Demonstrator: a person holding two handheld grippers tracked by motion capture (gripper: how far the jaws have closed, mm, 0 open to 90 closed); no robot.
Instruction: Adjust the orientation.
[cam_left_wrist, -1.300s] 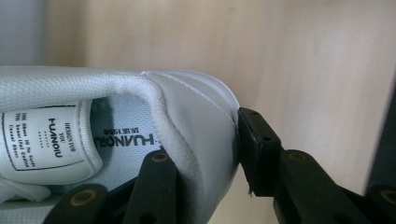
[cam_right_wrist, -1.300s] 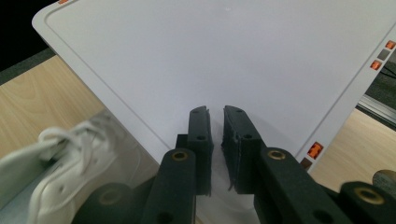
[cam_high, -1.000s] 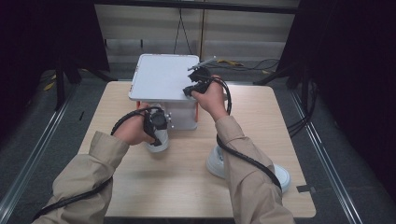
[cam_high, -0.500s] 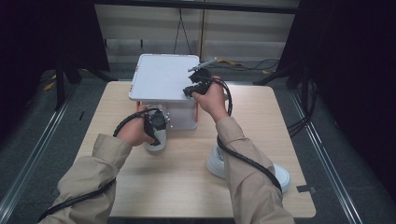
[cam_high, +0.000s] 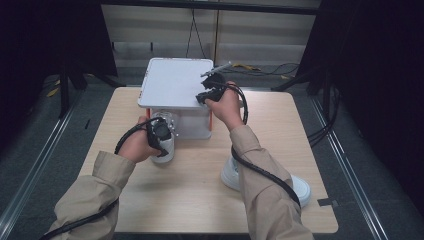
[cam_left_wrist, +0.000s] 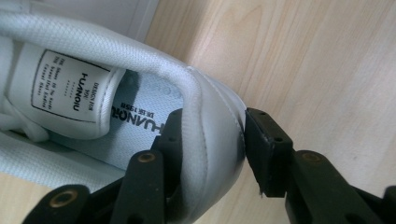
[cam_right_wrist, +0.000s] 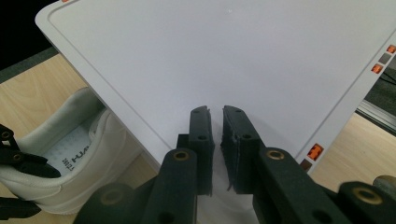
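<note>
A white sneaker (cam_high: 164, 150) stands on the table in front of a white box (cam_high: 192, 125). My left gripper (cam_high: 162, 131) is shut on the sneaker's heel; in the left gripper view one jaw of this gripper (cam_left_wrist: 217, 128) is inside the collar and the other outside the sneaker's heel (cam_left_wrist: 205, 116). The box's flat white lid (cam_high: 172, 82) is held up level above the box. My right gripper (cam_high: 204, 96) sits at the lid's front right edge. In the right gripper view that gripper (cam_right_wrist: 215, 112) is shut on the edge of the lid (cam_right_wrist: 210, 51), with the sneaker (cam_right_wrist: 70, 140) below.
A second white sneaker (cam_high: 300, 187) lies on the wooden table (cam_high: 190, 200) at the front right, partly hidden by the right forearm. Cables run along the floor behind the table. Dark curtains and metal rails flank both sides.
</note>
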